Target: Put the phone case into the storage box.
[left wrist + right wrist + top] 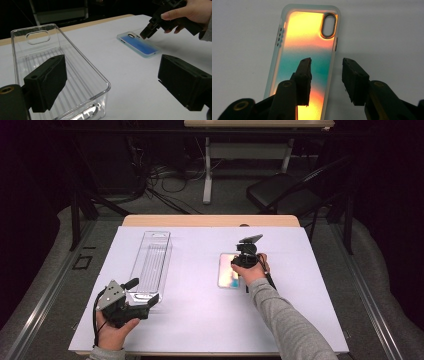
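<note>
A phone case (229, 270) with an iridescent back and a pale rim lies flat on the white sheet, right of centre. My right gripper (325, 67) points down at it, open. One jaw hangs over the case (307, 47) and the other just outside its right edge, so that edge sits in the gap with no pad pressing on it. In the left gripper view the right gripper (146, 33) hovers at the case's (138, 44) camera-hole end. My left gripper (142, 291) stands open and empty at the near end of a clear plastic bin (151, 265).
The long clear bin (75, 47) is empty and lies lengthwise on the left half of the white sheet (200, 310). The table's wooden far edge (210, 220) shows beyond it. A black chair (280, 192) and floor cables stand behind the table.
</note>
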{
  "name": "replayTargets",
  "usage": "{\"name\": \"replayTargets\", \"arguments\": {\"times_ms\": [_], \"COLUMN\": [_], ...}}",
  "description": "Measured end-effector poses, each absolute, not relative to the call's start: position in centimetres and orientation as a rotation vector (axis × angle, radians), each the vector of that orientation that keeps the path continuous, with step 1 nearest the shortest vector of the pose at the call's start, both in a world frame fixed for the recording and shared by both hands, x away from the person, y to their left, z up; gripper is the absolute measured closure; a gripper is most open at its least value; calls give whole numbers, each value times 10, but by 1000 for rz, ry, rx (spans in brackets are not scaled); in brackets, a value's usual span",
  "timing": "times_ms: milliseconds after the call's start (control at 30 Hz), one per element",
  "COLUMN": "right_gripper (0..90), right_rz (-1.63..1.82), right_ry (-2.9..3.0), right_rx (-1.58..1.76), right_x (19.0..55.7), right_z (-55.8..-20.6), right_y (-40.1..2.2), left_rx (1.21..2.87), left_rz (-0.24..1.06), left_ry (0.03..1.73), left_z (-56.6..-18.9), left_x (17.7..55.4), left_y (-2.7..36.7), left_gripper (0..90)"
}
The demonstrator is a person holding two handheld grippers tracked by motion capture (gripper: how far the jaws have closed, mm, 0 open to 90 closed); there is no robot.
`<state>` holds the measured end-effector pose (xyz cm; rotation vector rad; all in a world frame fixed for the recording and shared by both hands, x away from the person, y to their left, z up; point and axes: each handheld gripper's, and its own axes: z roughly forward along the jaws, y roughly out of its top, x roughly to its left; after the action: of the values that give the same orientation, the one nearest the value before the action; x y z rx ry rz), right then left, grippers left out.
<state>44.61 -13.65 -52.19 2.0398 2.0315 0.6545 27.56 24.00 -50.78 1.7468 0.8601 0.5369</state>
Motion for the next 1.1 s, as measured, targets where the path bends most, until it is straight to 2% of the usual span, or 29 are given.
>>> {"name": "replayTargets", "arguments": {"times_ms": [367, 1100], "right_gripper": [668, 772], "right_rz": [711, 682], "right_ry": [1995, 1993], "right_rx": [2097, 2120], "right_x": [443, 444], "right_z": [-536, -536], "right_y": [-139, -142], "left_rx": [1749, 1749], "left_rz": [534, 535], "left_ry": [863, 860], "left_z": [-509, -509], "left_x": [276, 276], "left_y": [240, 240], "left_gripper": [92, 102]}}
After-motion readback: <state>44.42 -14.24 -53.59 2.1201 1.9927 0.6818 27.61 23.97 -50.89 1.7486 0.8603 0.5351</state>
